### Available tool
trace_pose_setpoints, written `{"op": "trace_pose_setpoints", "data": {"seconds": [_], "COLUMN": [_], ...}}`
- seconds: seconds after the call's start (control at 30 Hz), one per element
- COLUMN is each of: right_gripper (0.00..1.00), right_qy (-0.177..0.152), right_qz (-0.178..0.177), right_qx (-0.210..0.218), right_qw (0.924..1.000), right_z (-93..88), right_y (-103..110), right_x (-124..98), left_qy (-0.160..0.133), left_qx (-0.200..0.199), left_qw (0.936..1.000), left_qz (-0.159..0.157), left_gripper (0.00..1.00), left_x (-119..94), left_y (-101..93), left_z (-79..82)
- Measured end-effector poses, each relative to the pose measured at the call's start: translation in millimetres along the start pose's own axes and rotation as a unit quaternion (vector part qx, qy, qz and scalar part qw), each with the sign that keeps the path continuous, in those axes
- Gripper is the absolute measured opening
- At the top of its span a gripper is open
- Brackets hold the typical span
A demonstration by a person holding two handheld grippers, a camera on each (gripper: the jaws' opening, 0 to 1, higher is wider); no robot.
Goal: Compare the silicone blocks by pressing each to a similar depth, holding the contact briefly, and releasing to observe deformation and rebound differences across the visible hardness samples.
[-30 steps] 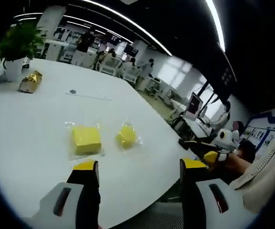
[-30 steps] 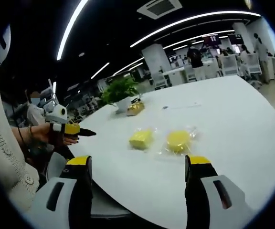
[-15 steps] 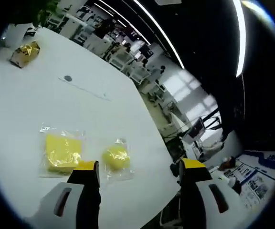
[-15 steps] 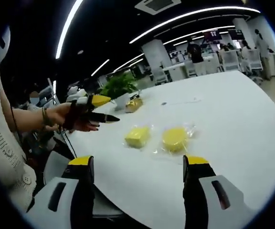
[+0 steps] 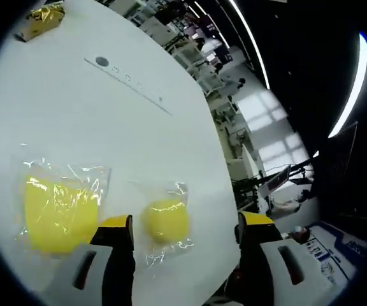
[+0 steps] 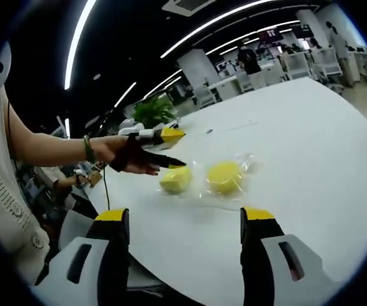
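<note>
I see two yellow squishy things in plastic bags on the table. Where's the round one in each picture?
Left gripper view: the round yellow block lies low in the middle, between that gripper's jaws.
Right gripper view: it lies near the centre, right of the square yellow block.
Shared landmark: the square yellow block, beside it on the white table in both views.

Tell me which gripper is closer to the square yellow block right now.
Left. The left gripper hangs open right beside the square yellow block, its jaw tips just short of the bag. The right gripper waits open, back near the table's front edge.
</note>
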State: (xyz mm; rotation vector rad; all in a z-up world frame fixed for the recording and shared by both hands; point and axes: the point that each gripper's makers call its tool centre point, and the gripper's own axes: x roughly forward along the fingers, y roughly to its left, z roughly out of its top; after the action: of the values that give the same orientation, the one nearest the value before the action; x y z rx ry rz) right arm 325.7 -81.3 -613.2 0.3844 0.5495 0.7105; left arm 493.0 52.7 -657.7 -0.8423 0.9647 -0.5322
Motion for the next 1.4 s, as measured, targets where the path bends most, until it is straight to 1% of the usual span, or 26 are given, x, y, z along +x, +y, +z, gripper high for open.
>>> {"op": "trace_pose_setpoints", "data": {"seconds": [0.03, 0.1, 0.13, 0.2, 0.23, 0.33, 0.37, 0.47, 0.5, 0.6, 0.63, 0.7, 0.73, 0.77, 0.9, 1.0, 1.03, 1.07, 1.13, 1.17, 1.23, 1.27, 1.3, 1.4], "right_gripper": [0.65, 0.64, 0.64, 0.63, 0.63, 0.64, 0.64, 0.64, 0.63, 0.63, 0.63, 0.63, 0.63, 0.63, 0.62, 0.62, 0.62, 0.61, 0.6, 0.61, 0.6, 0.6, 0.6, 0.6], "right_qy": [0.0, 0.002, 0.009, 0.012, 0.013, 0.012, 0.01, 0.013, 0.015, 0.018, 0.018, 0.017, 0.017, 0.017, 0.026, 0.02, 0.019, 0.017, 0.015, 0.014, 0.015, 0.016, 0.015, 0.012], "right_qz": [-0.002, -0.007, -0.006, -0.005, -0.006, -0.011, -0.012, -0.015, -0.016, -0.019, -0.02, -0.025, -0.026, -0.027, -0.032, -0.035, -0.035, -0.036, -0.036, -0.037, -0.036, -0.036, -0.037, -0.038], "right_qx": [0.001, 0.006, 0.008, 0.009, 0.01, 0.019, 0.021, 0.026, 0.026, 0.026, 0.027, 0.03, 0.031, 0.033, 0.034, 0.039, 0.039, 0.038, 0.04, 0.041, 0.041, 0.041, 0.041, 0.042], "right_qw": [1.0, 1.0, 0.9999, 0.9999, 0.9998, 0.9997, 0.9997, 0.9995, 0.9994, 0.9993, 0.9993, 0.9991, 0.999, 0.9989, 0.9986, 0.9984, 0.9984, 0.9985, 0.9984, 0.9984, 0.9984, 0.9984, 0.9984, 0.9983], "right_z": [-0.6, -2.3, -5.2, -7.6, -8.6, -9.0, -9.2, -10.7, -11.2, -11.8, -11.3, -11.1, -11.9, -12.4, -17.1, -17.2, -17.3, -17.3, -17.5, -17.8, -19.4, -19.9, -20.2, -19.1], "right_y": [-3, -8, -9, -10, -11, -15, -16, -20, -21, -23, -25, -28, -28, -29, -30, -30, -30, -30, -29, -29, -29, -29, -29, -28], "right_x": [0, -1, -1, -1, -2, -1, 0, 2, 2, 1, 0, -2, -3, -3, -6, -8, -9, -9, -9, -9, -8, -8, -7, -6], "left_qy": [0.007, 0.005, 0.007, 0.013, 0.017, 0.026, 0.028, 0.035, 0.039, 0.041, 0.042, 0.042, 0.039, 0.039, 0.039, 0.042, 0.036, 0.039, 0.04, 0.044, 0.044, 0.04, 0.039, 0.037], "left_qx": [-0.005, -0.006, -0.011, -0.009, -0.016, -0.032, -0.033, -0.013, -0.013, -0.026, -0.031, -0.035, -0.033, -0.032, -0.052, -0.054, -0.064, -0.076, -0.071, -0.064, -0.056, -0.051, -0.043, -0.023], "left_qw": [1.0, 0.9999, 0.9998, 0.9997, 0.9995, 0.999, 0.9989, 0.9989, 0.9987, 0.9984, 0.9984, 0.9983, 0.9983, 0.9984, 0.9973, 0.9967, 0.9964, 0.9956, 0.9958, 0.9964, 0.9969, 0.9975, 0.9977, 0.9985], "left_qz": [0.003, 0.01, 0.014, 0.019, 0.021, 0.016, 0.019, 0.028, 0.03, 0.027, 0.022, 0.021, 0.027, 0.027, 0.035, 0.043, 0.042, 0.038, 0.04, 0.033, 0.034, 0.028, 0.036, 0.034], "left_gripper": [0.65, 0.63, 0.62, 0.61, 0.61, 0.6, 0.58, 0.52, 0.5, 0.44, 0.42, 0.35, 0.31, 0.29, 0.15, 0.07, 0.06, 0.06, 0.05, 0.03, 0.0, 0.0, 0.0, 0.0], "left_x": [4, 12, 18, 26, 29, 39, 43, 54, 58, 66, 69, 73, 75, 76, 79, 78, 78, 77, 78, 78, 77, 78, 78, 77], "left_y": [3.5, 9.0, 12.2, 16.9, 18.9, 20.3, 21.8, 26.6, 29.2, 31.2, 30.1, 29.9, 32.7, 33.5, 41.1, 46.5, 46.7, 45.2, 45.9, 43.4, 43.2, 40.9, 41.9, 38.7], "left_z": [-0.1, 2.9, 3.3, 2.4, 1.3, -0.3, -0.2, -0.5, -1.1, -1.3, -1.2, -0.6, 0.3, 1.0, 1.7, 0.8, 2.4, 0.5, 0.4, 0.3, 0.3, 2.0, 1.2, 0.8]}}
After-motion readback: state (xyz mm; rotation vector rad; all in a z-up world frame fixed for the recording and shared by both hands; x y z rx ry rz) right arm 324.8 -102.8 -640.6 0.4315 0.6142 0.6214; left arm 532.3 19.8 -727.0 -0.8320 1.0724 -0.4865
